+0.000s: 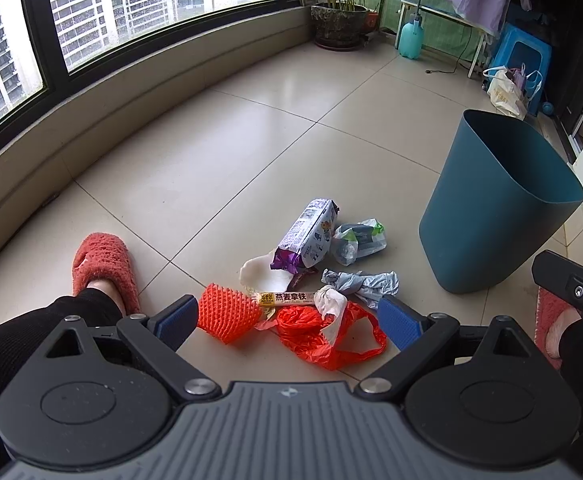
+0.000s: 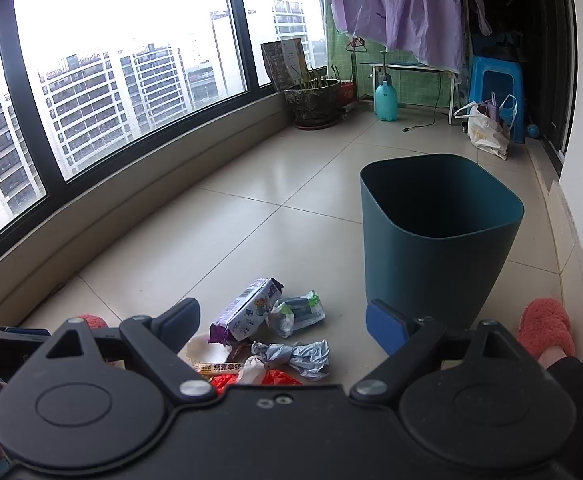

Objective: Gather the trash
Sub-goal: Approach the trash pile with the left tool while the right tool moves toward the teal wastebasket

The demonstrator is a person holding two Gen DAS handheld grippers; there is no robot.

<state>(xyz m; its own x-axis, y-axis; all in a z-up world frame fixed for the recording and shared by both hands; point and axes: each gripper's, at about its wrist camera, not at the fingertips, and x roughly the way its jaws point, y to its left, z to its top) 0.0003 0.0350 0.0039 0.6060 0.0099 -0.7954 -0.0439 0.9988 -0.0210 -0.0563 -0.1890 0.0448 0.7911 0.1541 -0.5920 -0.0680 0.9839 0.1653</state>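
The tiled floor point(image 1: 251, 152) carries a teal bin point(image 1: 495, 208) and, beside it, litter: wrappers, an orange bag point(image 1: 327, 336) (crumpled), foam net point(image 1: 227, 314).

Trash pile point(image 1: 315, 280) left of bin point(image 1: 495, 208).

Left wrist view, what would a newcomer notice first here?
A heap of litter on the tiled floor: a crumpled orange plastic bag, an orange foam fruit net and a purple snack packet. To its right stands a tall dark-teal plastic bin, upright.
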